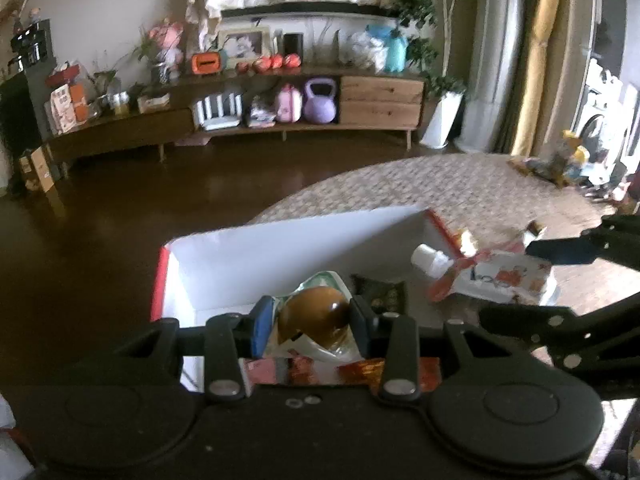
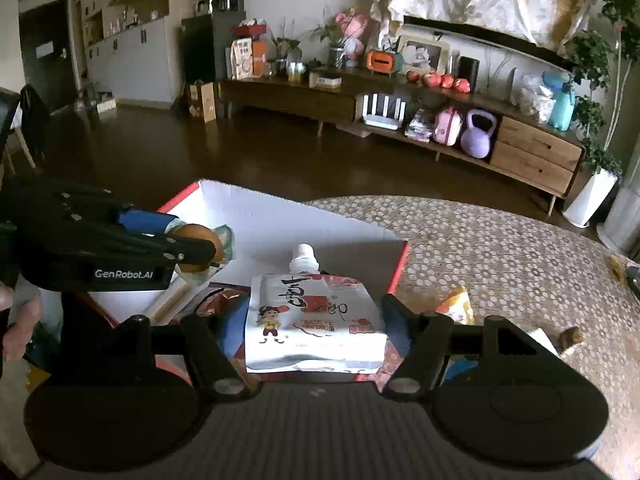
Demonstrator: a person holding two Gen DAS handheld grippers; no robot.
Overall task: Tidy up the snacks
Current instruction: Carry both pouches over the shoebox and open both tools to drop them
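Jaws angled down over the box point(image 2: 280, 216): left clamp a wrapped bun point(image 1: 312, 316), right a pouch point(image 2: 316, 320)

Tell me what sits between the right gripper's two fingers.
A white spouted drink pouch, clamped by the right gripper above the box; clearest in the right wrist view.

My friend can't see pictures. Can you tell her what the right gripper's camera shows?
The right gripper holds a white spouted drink pouch over a red box with white insides on a patterned table. To its left, the left gripper holds a round brown snack in a clear wrapper over the same box.
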